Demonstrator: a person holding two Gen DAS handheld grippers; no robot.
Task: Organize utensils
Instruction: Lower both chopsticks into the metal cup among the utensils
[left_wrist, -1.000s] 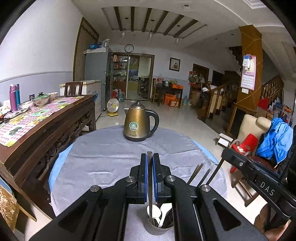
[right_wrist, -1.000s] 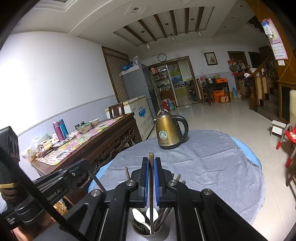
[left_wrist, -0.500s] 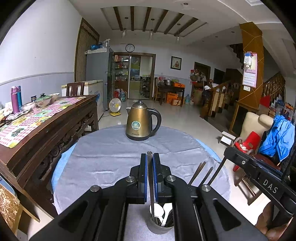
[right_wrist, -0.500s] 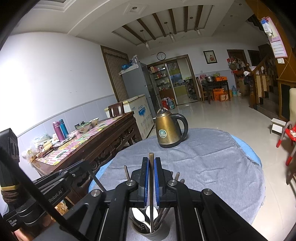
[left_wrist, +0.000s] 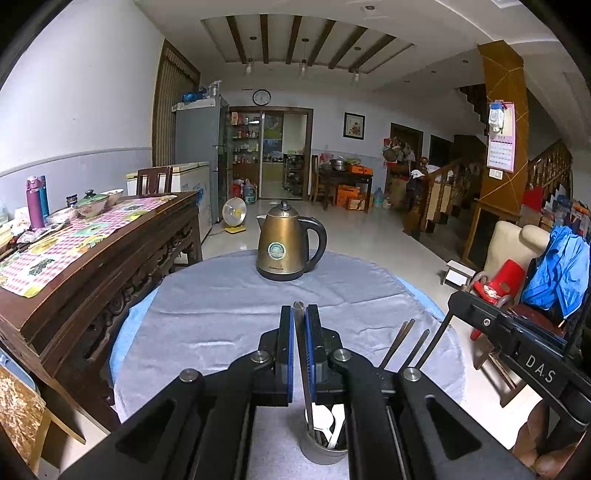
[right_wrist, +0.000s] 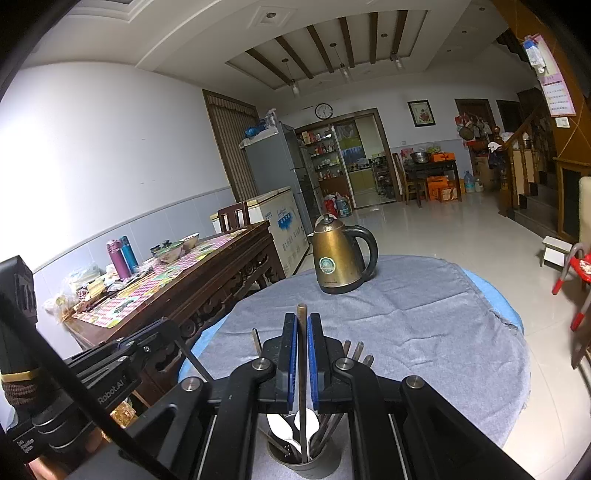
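My left gripper (left_wrist: 299, 318) is shut on a thin metal utensil handle (left_wrist: 297, 305). The handle runs down into a metal cup (left_wrist: 325, 457) on the grey-clothed round table (left_wrist: 221, 314). White spoons (left_wrist: 325, 419) and chopsticks (left_wrist: 402, 343) stand in the cup. My right gripper (right_wrist: 303, 325) is shut on a dark brown chopstick (right_wrist: 302, 309) whose lower end sits in the same cup (right_wrist: 312, 468), beside white spoons (right_wrist: 280, 428). Both grippers hover just above the cup, side by side. Each view shows the other gripper's body at its edge.
A bronze electric kettle (left_wrist: 286, 247) stands at the table's far side. A carved wooden sideboard (left_wrist: 92, 266) with bottles and bowls runs close along the left. Chairs with a blue jacket (left_wrist: 561, 273) are on the right. A person's hand holds the right gripper's handle (left_wrist: 543, 443).
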